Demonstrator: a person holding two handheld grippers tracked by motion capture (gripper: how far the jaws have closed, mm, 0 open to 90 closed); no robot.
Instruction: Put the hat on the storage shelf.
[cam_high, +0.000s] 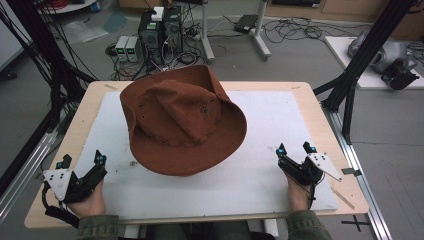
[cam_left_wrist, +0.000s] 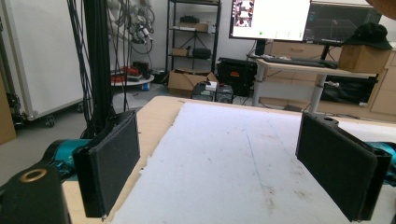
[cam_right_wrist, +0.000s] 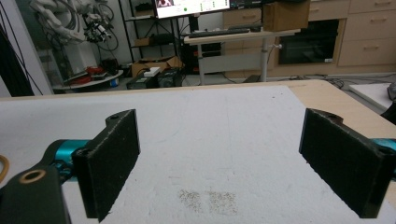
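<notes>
Hat (cam_high: 182, 120) of brown cloth, wide-brimmed, lay crown up at the middle of the surface, resting on a white mat (cam_high: 260, 170) that covered most of the wooden surface (cam_high: 320, 107). Its crown was dented and creased, and the brim sagged unevenly toward the near side.

Left hand-held gripper (cam_high: 81, 160) rested at the near left corner of the mat, held in the person's left hand (cam_high: 87, 202). Its jaws were spread wide with nothing between them; the left gripper view confirmed this, showing bare mat between the two black pads (cam_left_wrist: 112, 163). It stood well apart from the hat's brim.

Right hand-held gripper (cam_high: 295, 148) sat at the near right of the mat, held in the right hand (cam_high: 299, 192). Its jaws were likewise spread and empty. The right gripper view showed open mat ahead and a faint speckled stain (cam_right_wrist: 208, 200) between the pads (cam_right_wrist: 343, 163). It too was well apart from the hat.

Assessment: no contact with the hat had been made by either tool. Both pointed forward along the mat rather than at the brim. In my judgement the work on the hat was at its very start, with nothing accomplished so far. Approach, grasp and whatever handling of the hat was intended all remained outstanding. Soft cloth would likely fold under a pinch, so a grip at the brim edge seemed the sensible entry.
</notes>
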